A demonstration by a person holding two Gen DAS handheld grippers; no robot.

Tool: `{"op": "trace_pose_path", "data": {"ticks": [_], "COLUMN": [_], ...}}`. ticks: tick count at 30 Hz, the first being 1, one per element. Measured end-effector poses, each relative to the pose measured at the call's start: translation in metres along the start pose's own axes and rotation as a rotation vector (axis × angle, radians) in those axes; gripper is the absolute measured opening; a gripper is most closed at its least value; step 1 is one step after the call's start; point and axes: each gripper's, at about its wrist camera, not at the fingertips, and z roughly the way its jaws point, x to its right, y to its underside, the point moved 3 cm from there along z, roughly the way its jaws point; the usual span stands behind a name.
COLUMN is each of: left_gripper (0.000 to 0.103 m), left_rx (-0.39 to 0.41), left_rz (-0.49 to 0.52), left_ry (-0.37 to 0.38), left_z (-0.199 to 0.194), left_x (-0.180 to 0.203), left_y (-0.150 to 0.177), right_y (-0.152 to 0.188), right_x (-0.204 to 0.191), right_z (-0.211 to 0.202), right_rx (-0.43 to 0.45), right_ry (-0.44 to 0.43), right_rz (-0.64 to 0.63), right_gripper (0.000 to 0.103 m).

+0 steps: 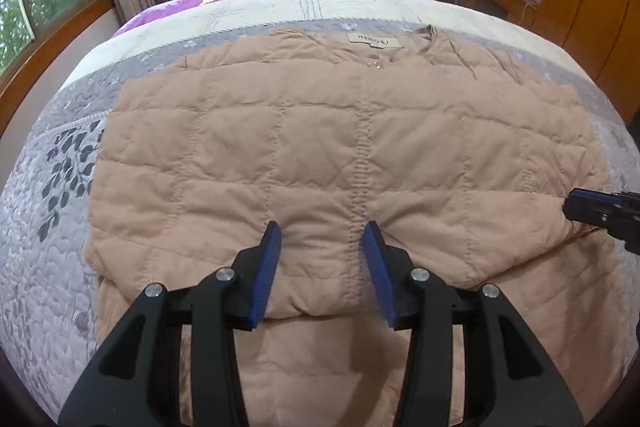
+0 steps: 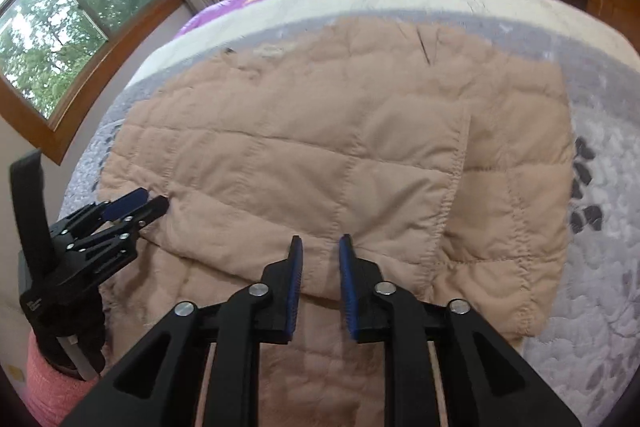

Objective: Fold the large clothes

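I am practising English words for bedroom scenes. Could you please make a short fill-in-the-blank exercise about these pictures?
1. The quilted jacket is spread on a ____.
2. The jacket's colour is ____.
3. The pads of the left tool are coloured ____.
4. Beside the bed, trees show through a ____.

Missing words: bed; beige; blue; window

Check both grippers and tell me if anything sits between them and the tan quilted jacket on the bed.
Nothing visible does. The left gripper hovers with jaws apart right over the folded near edge of the jacket; the right gripper, jaws narrowly apart, hangs over that same edge. Only the bedspread surrounds the garment.
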Motion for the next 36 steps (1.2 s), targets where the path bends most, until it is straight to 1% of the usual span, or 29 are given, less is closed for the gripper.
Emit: {"op": "trace_pose_path", "data": {"ticks": [3, 4, 8, 9, 11, 13, 14, 15, 16, 17, 18, 20, 21, 22, 24, 26, 28, 31, 34, 36], "left_gripper": [0.044, 0.044, 0.044, 0.044, 0.043, 0.046, 0.052, 0.056, 0.059, 0.065, 0.071, 0.073, 0.074, 0.075, 0.076, 0.076, 0.076, 0.078, 0.079, 0.08], "left_rx": [0.007, 0.011, 0.013, 0.009, -0.011, 0.002, 0.018, 0.033, 0.054, 0.075, 0.08, 0.063, 0.053, 0.042, -0.005, -0.042, -0.056, -0.036, -0.034, -0.04], "left_rz": [0.003, 0.011, 0.024, 0.024, 0.026, 0.022, 0.027, 0.033, 0.036, 0.034, 0.031, 0.013, 0.0, -0.013, -0.072, -0.136, -0.208, -0.266, -0.284, -0.29], "left_ry": [-0.004, -0.015, -0.048, -0.049, -0.043, -0.002, 0.011, 0.01, 0.008, 0.01, 0.007, -0.017, -0.026, -0.031, -0.041, -0.025, 0.009, 0.063, 0.127, 0.15], "left_z": [0.004, 0.005, 0.006, 0.004, -0.009, -0.033, -0.052, -0.067, -0.084, -0.104, -0.117, -0.144, -0.152, -0.158, -0.169, -0.174, -0.18, -0.186, -0.182, -0.178], "left_x": [0.001, 0.002, 0.007, 0.007, 0.004, -0.004, -0.012, -0.02, -0.03, -0.044, -0.056, -0.089, -0.102, -0.113, -0.142, -0.163, -0.176, -0.182, -0.179, -0.174], "left_y": [0.002, 0.003, 0.002, 0.001, 0.002, 0.007, 0.013, 0.02, 0.027, 0.039, 0.05, 0.084, 0.098, 0.111, 0.15, 0.181, 0.21, 0.238, 0.251, 0.256], "right_y": [-0.001, -0.002, 0.0, 0.001, 0.006, 0.016, 0.027, 0.036, 0.053, 0.068, 0.086, 0.116, 0.137, 0.147, 0.178, 0.201, 0.219, 0.245, 0.258, 0.263], "right_x": [0.012, 0.012, 0.007, 0.006, 0.0, -0.007, -0.009, -0.008, -0.006, -0.003, 0.0, 0.009, 0.016, 0.018, 0.032, 0.043, 0.052, 0.06, 0.065, 0.067], "right_z": [0.016, 0.019, 0.019, 0.015, -0.008, -0.039, -0.059, -0.073, -0.094, -0.108, -0.121, -0.137, -0.146, -0.15, -0.159, -0.162, -0.161, -0.157, -0.155, -0.152], "right_rx": [-0.01, -0.007, 0.008, 0.013, 0.046, 0.098, 0.121, 0.131, 0.142, 0.146, 0.145, 0.139, 0.131, 0.126, 0.109, 0.092, 0.078, 0.056, 0.054, 0.054], "right_ry": [-0.042, -0.043, -0.011, -0.004, -0.019, -0.068, -0.097, -0.116, -0.132, -0.133, -0.129, -0.117, -0.11, -0.107, -0.124, -0.122, -0.116, -0.109, -0.118, -0.12], "right_rz": [0.035, 0.035, 0.012, 0.005, -0.006, -0.038, -0.056, -0.067, -0.083, -0.095, -0.106, -0.115, -0.108, -0.099, -0.062, -0.014, 0.021, 0.058, 0.082, 0.097], "right_gripper": [0.017, 0.016, 0.016, 0.017, 0.022, 0.03, 0.034, 0.04, 0.043, 0.044, 0.047, 0.049, 0.05, 0.052, 0.055, 0.058, 0.06, 0.06, 0.061, 0.062]}}
